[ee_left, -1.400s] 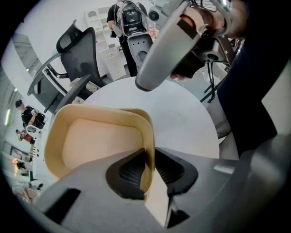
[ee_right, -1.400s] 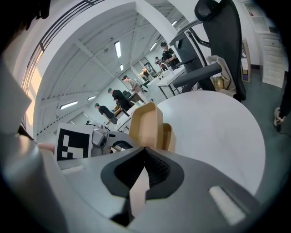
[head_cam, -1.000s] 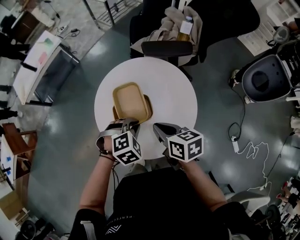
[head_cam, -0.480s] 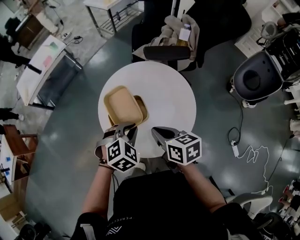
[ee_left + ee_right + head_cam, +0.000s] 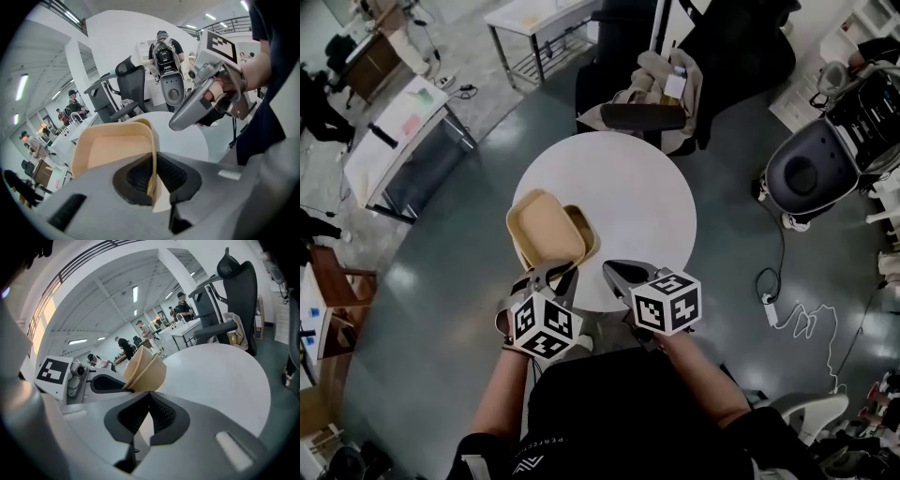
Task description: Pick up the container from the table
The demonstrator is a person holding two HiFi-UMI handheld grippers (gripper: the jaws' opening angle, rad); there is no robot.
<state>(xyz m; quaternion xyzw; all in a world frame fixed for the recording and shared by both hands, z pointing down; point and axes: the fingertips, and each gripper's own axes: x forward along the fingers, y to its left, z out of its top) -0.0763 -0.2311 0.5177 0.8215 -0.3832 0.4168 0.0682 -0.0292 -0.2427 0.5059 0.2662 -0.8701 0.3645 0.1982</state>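
Observation:
The container is a tan plastic box with a second tan shell under its right side. It hangs tilted over the near left rim of the round white table. My left gripper is shut on its near wall, and the left gripper view shows the thin tan rim pinched between the dark pads of that gripper. My right gripper hovers just right of it, shut with nothing in it. In the right gripper view the container sits beyond the touching pads of this gripper.
An office chair draped with cloth and a bottle stands at the table's far side. A dark round machine and floor cables lie to the right. Desks stand at the left. People work in the background.
The container has risen off the table and drifted toward its near left rim in the left gripper. Both grippers have drawn back toward the person and upward.

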